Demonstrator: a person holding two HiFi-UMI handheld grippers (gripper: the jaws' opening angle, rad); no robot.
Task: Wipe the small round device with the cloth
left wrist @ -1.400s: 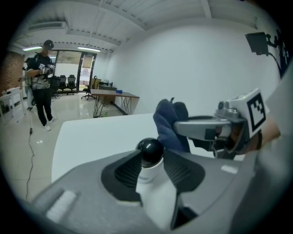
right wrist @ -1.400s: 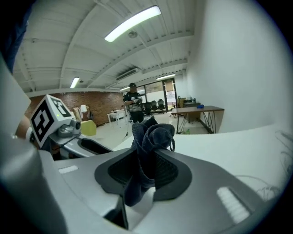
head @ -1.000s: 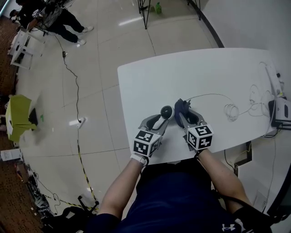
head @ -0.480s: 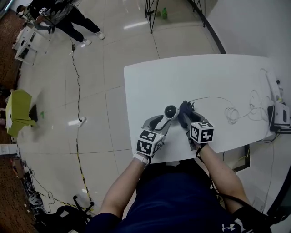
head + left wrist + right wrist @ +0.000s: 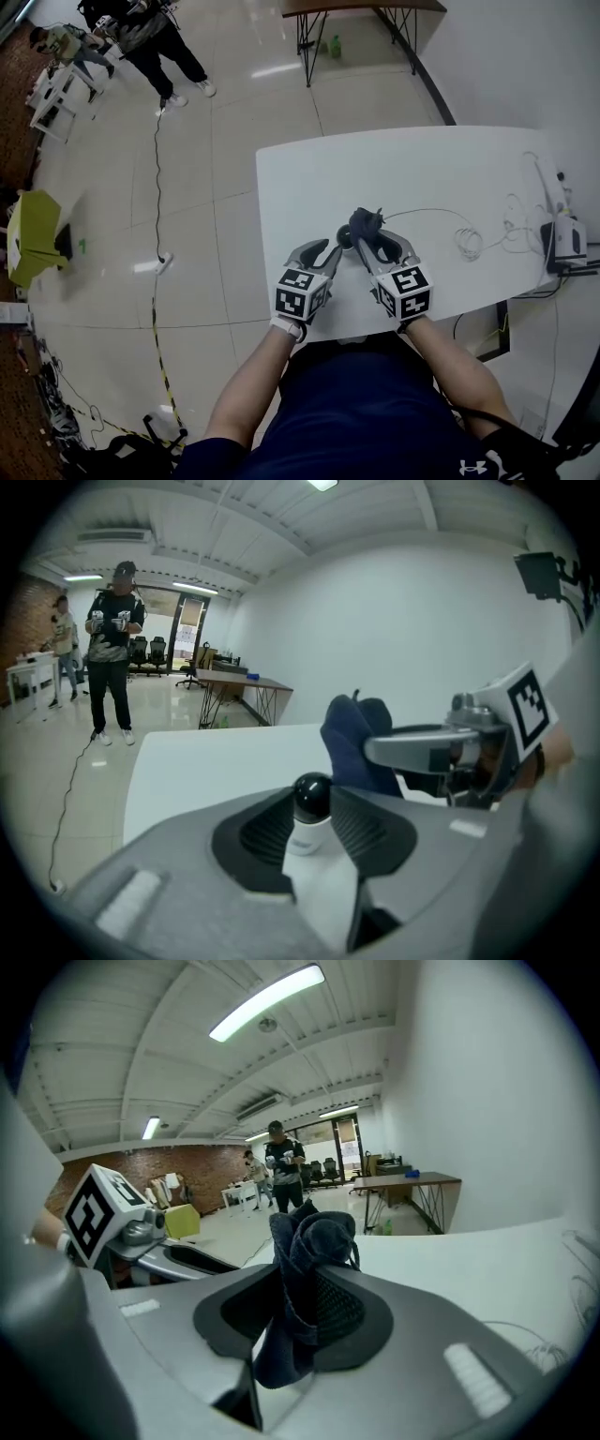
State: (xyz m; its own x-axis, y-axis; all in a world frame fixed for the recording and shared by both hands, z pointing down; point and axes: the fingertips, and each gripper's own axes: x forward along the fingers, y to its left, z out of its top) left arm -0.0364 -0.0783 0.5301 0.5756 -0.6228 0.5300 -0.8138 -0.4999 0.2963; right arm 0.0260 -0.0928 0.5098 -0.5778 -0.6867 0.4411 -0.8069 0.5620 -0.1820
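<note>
White table [image 5: 309,178] below, with one small round device [image 5: 310,808] clamped in left gripper [image 5: 312,825], jaws just closing onto it — mostly hidden overhead behind one dark cloth [image 5: 305,1260], pinched between right gripper [image 5: 298,1321] jaws.

Open workroom, pale finishes.
Glossy tiled floor [image 5: 187,187], white wall [image 5: 525,56], white table [image 5: 328,178]; far brick wall [image 5: 122,1162]; ceiling strip light [image 5: 267,1002].

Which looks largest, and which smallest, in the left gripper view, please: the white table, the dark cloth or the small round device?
1. white table
2. dark cloth
3. small round device, which looks smallest even though it is nearest the camera
</note>
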